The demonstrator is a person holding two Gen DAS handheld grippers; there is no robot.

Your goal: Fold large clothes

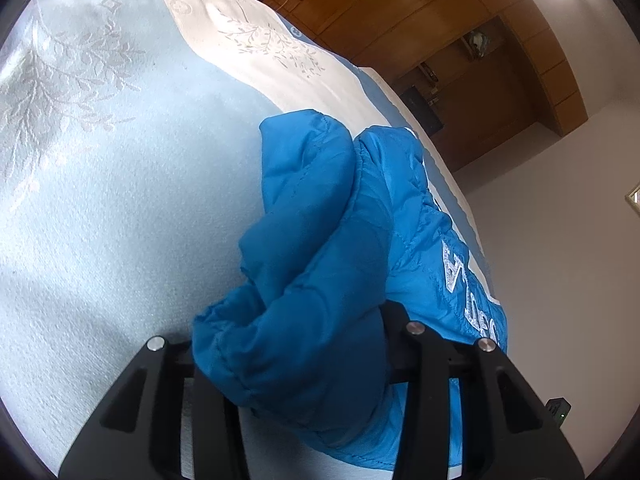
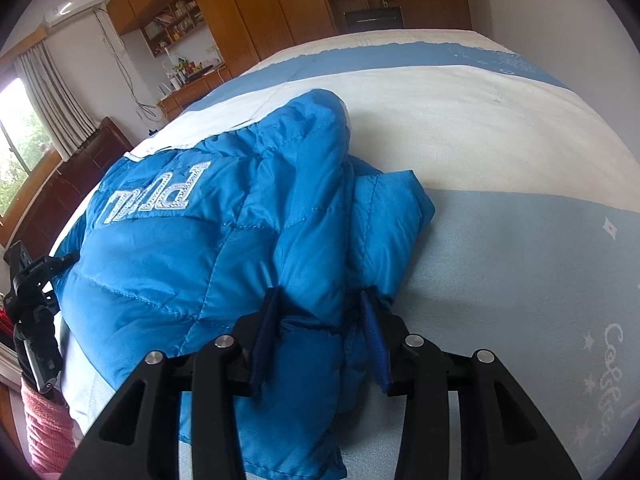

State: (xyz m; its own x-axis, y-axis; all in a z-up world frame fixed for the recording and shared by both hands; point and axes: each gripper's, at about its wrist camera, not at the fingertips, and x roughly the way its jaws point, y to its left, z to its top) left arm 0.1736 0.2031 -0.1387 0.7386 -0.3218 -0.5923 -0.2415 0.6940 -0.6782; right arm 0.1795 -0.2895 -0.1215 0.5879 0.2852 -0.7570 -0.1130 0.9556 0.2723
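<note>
Left wrist: our left gripper [image 1: 320,344] was clamped on a bunched, puffy fold of the blue quilted jacket [image 1: 320,240], probably to carry that layer across; fingertips buried in fabric. Jacket lay near the bed's [image 1: 120,200] right edge, on the pale textured bedspread.

Right wrist: our right gripper [image 2: 320,320] pinched a thick quilted hem between 2 ribbed blue pads [image 2: 374,344], jaws only partly closed because of the padding. Slick nylon, stitched baffles, white lettering [image 2: 160,196] on top. Wooden wardrobes [image 2: 248,8] behind.
</note>
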